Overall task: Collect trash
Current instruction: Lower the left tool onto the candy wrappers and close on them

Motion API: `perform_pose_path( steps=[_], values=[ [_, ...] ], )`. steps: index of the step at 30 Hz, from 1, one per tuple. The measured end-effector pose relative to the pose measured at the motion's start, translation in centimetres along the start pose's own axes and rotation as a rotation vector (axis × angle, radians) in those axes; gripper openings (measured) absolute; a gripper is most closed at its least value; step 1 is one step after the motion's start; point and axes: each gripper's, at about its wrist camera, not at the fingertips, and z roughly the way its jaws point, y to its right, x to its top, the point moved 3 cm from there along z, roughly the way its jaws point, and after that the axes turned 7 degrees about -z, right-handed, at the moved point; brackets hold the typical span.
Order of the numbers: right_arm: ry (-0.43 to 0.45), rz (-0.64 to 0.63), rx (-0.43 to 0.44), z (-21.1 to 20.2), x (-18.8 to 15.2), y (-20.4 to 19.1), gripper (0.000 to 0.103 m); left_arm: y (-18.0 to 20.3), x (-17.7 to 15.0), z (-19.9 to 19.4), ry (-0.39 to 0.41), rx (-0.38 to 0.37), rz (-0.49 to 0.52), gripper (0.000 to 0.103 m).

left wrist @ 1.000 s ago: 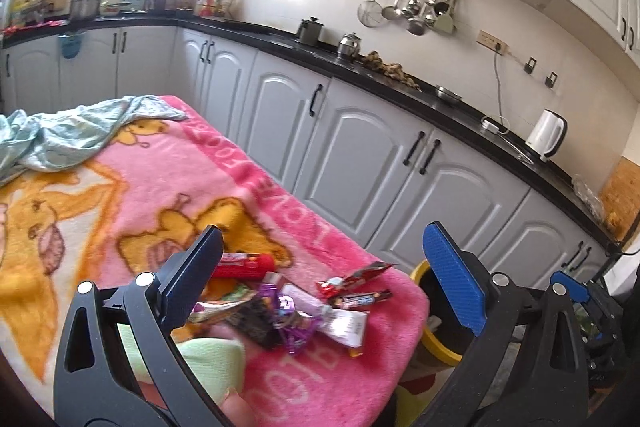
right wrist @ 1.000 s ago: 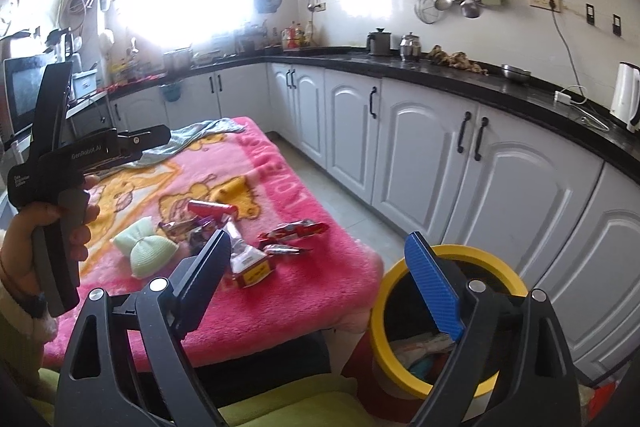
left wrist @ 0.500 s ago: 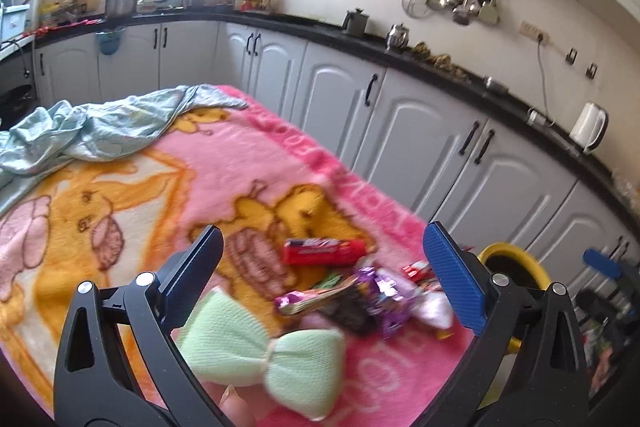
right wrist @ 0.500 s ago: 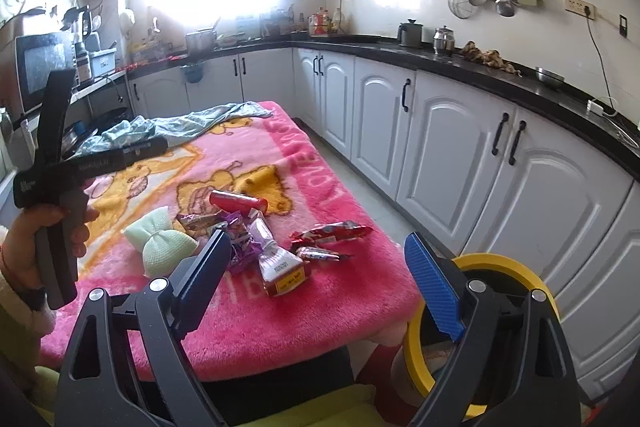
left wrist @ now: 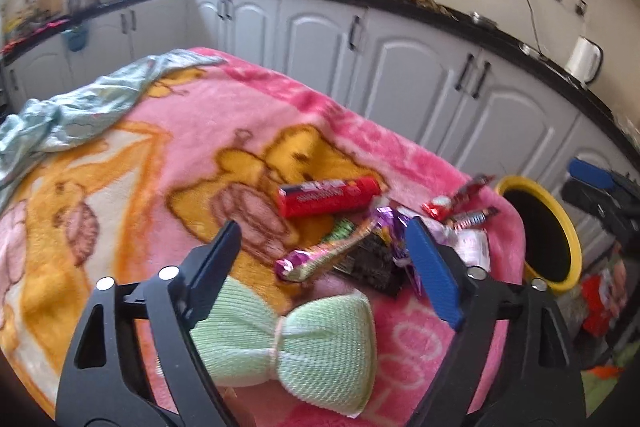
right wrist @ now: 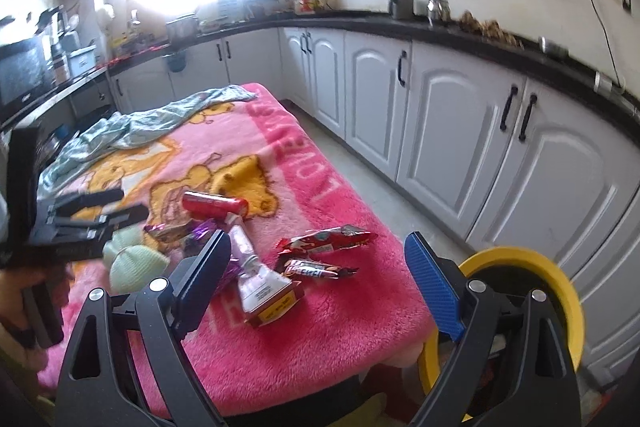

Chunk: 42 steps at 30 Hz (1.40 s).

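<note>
A heap of snack wrappers [right wrist: 256,259] lies on the blanket [right wrist: 320,339] near its corner, a knitted bow [left wrist: 304,339] just beside them; the bin [right wrist: 560,291] stands on the floor beyond that corner.

I see the surface covered by a pink blanket [right wrist: 320,327] with yellow cartoon print. Lying on it: a crumpled teal cloth [right wrist: 132,125] at the far end; a red tube [left wrist: 328,195]; a gold-pink wrapper [left wrist: 326,255] just beside a dark packet [left wrist: 370,263] and purple foil [left wrist: 386,223]; a green knit bow [left wrist: 296,339] nearest my left camera. Toward the near edge: a red wrapper [right wrist: 328,241], a small bar [right wrist: 316,269] touching it, and a white pouch [right wrist: 260,283]. All wrappers cluster near one corner.
</note>
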Motion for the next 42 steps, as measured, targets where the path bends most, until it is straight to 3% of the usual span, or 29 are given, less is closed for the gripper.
perform_pose_path(
  steps=[8, 17, 20, 21, 23, 25, 32, 39, 41, 42],
  values=[
    [-0.104, 0.160, 0.023, 5.0, -0.3, 2.5, 0.085, 1.2, -0.2, 2.7, -0.072, -0.034, 0.083, 0.062],
    [-0.213, 0.327, 0.049, 10.3, -0.8, 4.2, 0.067, 1.9, 0.1, 5.3, -0.142, -0.050, 0.154, 0.053],
    [-0.244, 0.404, 0.088, 11.7, -1.3, 4.8, 0.052, 1.5, 0.0, 6.0, -0.168, -0.078, 0.133, 0.041],
    [-0.251, 0.424, 0.107, 12.0, -1.5, 5.0, 0.042, 1.3, 0.0, 6.3, -0.175, -0.084, 0.122, 0.038],
    [-0.244, 0.446, 0.126, 12.1, -1.6, 5.0, 0.036, 1.0, -0.2, 6.6, -0.183, -0.075, 0.118, 0.024],
    [-0.233, 0.428, 0.142, 12.0, -1.3, 4.8, 0.001, 0.8, -0.4, 6.7, -0.186, -0.075, 0.109, 0.017],
    [-0.184, 0.371, 0.146, 10.8, -0.1, 4.2, 0.001, 0.1, -0.4, 6.3, -0.172, -0.097, 0.068, 0.006],
    [-0.167, 0.370, 0.135, 10.7, 0.7, 5.2, 0.002, -1.0, 1.1, 4.0, -0.076, -0.109, -0.006, 0.004],
    [-0.164, 0.371, 0.134, 10.9, 1.2, 5.4, 0.019, -1.3, 1.6, 3.4, -0.049, -0.115, -0.035, 0.004],
    [-0.156, 0.380, 0.122, 11.0, 1.4, 5.6, 0.043, -1.4, 2.0, 3.0, -0.030, -0.121, -0.053, 0.004]
  ],
)
